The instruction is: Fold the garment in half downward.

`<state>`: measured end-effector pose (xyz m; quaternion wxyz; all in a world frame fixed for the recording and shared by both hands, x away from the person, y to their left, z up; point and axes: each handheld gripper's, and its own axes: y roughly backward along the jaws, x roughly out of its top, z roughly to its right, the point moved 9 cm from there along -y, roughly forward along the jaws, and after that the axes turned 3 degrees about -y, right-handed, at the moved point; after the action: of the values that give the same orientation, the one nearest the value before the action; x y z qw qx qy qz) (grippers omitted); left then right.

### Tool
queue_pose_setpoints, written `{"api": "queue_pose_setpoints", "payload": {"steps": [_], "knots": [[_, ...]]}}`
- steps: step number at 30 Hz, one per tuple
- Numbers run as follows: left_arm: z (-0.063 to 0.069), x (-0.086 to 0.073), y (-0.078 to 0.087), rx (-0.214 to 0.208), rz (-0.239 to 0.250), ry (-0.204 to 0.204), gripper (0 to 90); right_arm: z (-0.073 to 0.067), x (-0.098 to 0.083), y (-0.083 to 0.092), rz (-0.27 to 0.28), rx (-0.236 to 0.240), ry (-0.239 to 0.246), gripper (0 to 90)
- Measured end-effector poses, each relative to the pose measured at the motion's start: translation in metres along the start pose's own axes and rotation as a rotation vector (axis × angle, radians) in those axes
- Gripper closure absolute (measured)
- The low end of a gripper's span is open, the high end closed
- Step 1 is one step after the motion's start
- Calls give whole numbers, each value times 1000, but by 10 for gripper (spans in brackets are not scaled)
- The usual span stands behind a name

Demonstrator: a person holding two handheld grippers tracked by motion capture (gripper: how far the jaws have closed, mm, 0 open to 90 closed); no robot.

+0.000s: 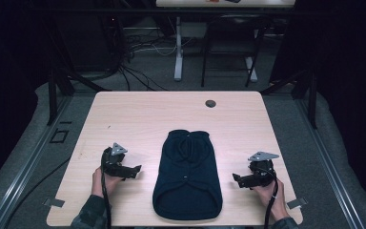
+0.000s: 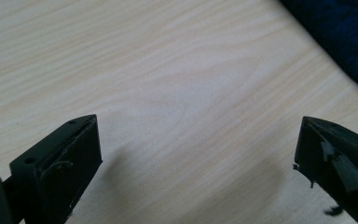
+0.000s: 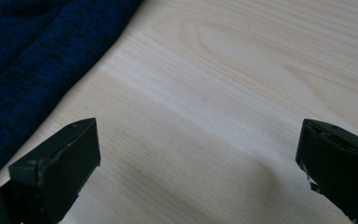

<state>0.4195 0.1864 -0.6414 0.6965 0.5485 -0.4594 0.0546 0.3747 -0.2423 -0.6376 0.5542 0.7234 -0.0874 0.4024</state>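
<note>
A dark blue sweater (image 1: 187, 174) is laid flat at the near middle of the wooden table (image 1: 138, 112), its hem at the near edge and its neck pointing far. The left gripper (image 1: 134, 171) is held just left of it and the right gripper (image 1: 237, 179) just right, both with jaws spread wide and gripping nothing. A dark round hole (image 1: 210, 103) is seen near the far edge.

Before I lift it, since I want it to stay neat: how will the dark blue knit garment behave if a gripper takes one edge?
The dark blue knit garment looks soft, so it will probably droop and unfold rather than lift flat. Its fuzzy knit suggests it grips rather than slips. Pushed across the smooth wooden table, it would likely bunch up.
</note>
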Motion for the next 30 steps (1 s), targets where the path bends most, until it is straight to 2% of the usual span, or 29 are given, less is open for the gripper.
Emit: {"api": "queue_pose_setpoints", "payload": {"steps": [4,5,6,8,11,18,21,25,30], "knots": [[1,3,1,7,6,-14,8,-3,1,0,-12,10,0,0],[5,6,-1,1,5,-39,11,-4,4,0,-7,20,14,0],[5,6,-1,1,5,-39,18,-4,4,0,-7,20,14,0],[11,12,-3,-25,1,-41,17,-6,6,1,-8,28,15,0],[17,29,-4,-43,28,-49,13,-8,11,2,1,41,13,0],[23,42,-12,-66,22,-68,11,-9,20,2,0,56,21,0],[28,53,-15,-80,34,-83,10,-11,29,-1,-7,65,14,0],[32,61,-18,-94,26,-94,8,-13,37,-3,-11,77,22,0],[36,72,-24,-123,27,-92,3,-18,47,-9,-37,96,41,0]]}}
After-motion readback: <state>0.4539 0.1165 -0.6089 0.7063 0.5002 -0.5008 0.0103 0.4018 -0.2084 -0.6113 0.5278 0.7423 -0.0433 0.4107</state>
